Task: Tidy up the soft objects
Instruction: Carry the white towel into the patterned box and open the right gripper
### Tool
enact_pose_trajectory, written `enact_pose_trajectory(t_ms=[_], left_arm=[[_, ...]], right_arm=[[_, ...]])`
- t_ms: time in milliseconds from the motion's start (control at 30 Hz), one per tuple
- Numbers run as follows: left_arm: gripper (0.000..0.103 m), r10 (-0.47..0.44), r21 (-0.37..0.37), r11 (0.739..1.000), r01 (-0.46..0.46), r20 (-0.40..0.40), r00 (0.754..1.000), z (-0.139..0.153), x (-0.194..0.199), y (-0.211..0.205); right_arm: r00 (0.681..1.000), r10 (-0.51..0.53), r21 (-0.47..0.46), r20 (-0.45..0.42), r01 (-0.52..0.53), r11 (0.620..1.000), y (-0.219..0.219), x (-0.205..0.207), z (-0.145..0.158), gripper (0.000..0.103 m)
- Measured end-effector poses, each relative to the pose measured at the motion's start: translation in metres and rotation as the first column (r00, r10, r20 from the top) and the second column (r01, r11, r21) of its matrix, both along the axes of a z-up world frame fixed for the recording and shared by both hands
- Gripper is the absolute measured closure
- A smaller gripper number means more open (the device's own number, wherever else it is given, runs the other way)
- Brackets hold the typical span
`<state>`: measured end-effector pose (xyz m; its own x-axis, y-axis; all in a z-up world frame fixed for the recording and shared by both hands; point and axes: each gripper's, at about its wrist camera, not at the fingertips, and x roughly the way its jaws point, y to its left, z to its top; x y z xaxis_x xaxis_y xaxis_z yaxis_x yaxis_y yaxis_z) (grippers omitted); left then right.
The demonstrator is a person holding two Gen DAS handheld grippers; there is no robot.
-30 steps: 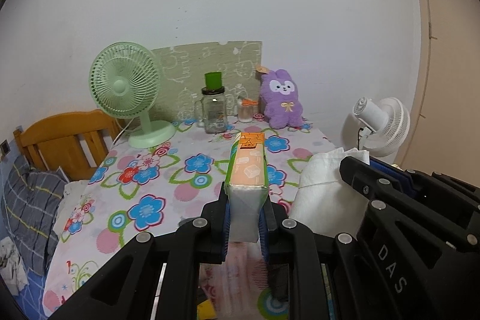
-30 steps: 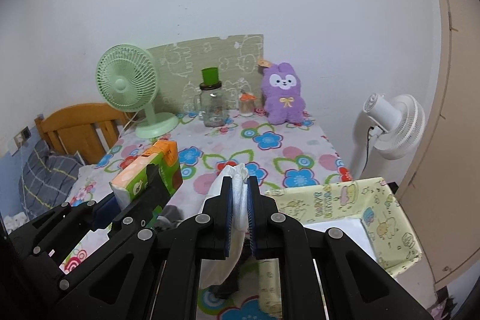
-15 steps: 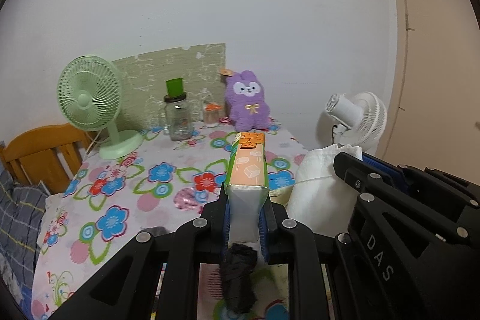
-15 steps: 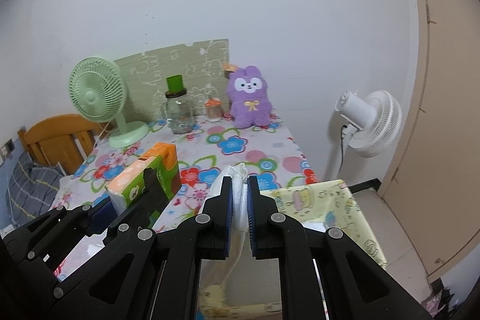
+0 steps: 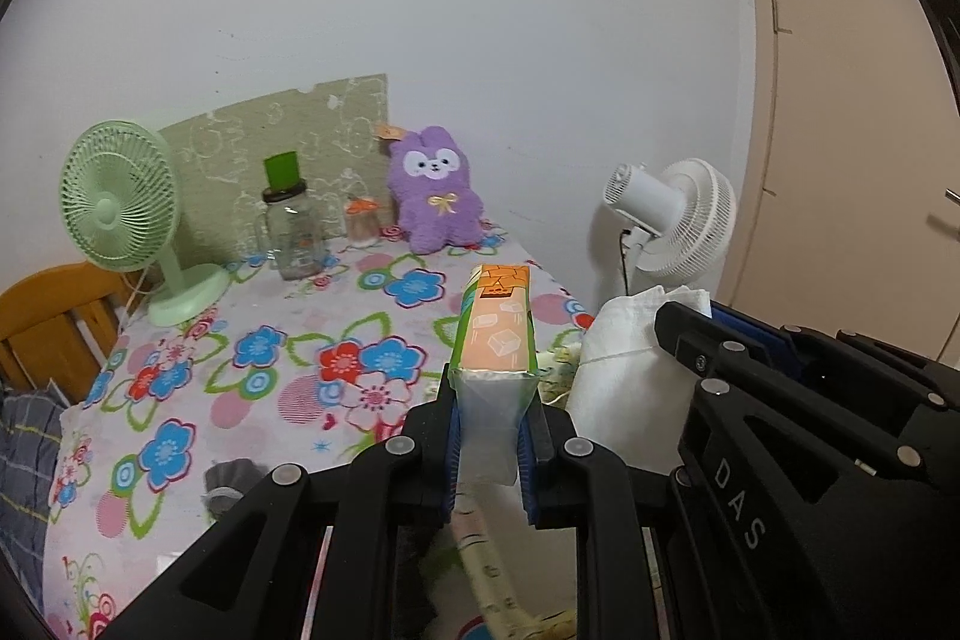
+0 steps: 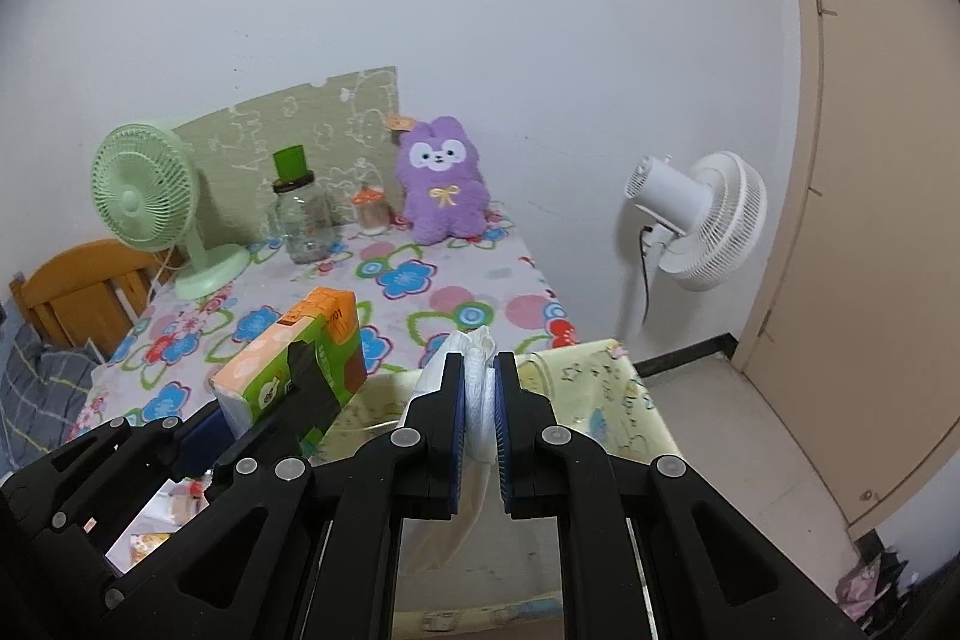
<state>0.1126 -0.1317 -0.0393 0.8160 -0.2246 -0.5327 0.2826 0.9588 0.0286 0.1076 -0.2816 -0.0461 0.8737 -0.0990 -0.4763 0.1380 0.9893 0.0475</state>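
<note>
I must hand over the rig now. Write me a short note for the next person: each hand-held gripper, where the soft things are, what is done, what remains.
Left hand-held gripper: shut on the tissue pack, held in the air over the table's near edge.
Right hand-held gripper: shut on the white cloth, which hangs down between its fingers.
The yellow fabric bin stands open beside the floral table, below both grippers.
The purple plush rabbit sits at the far edge against the wall; a grey soft item lies near the front edge.
Done: both items picked up.
Left: probably release them into the bin, then fetch the rest.
</note>
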Motion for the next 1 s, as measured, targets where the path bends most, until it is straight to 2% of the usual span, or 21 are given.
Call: enact_pose_trajectory(t_ms=[400,633,800,1000], left_arm=[[0.089,-0.062,0.014,0.998,0.063,-0.1,0.993,-0.028,0.016,-0.029],[0.087,-0.053,0.038,0.997,0.06,-0.16,0.986,-0.047,0.027,-0.036],[0.072,-0.037,0.055,0.997,0.048,-0.185,0.982,-0.055,0.031,-0.036],[0.069,-0.032,0.086,0.995,0.049,-0.197,0.98,-0.06,0.03,-0.035]], right_arm=[[0.996,-0.074,0.01,-0.045,0.075,0.997,-0.034,0.01,-0.021,0.091],[0.992,-0.077,0.028,-0.101,0.08,0.996,-0.042,0.025,-0.04,0.091],[0.99,-0.059,0.047,-0.129,0.066,0.997,-0.043,0.033,-0.051,0.091],[0.987,-0.037,0.064,-0.159,0.048,0.997,-0.042,0.037,-0.059,0.088]])
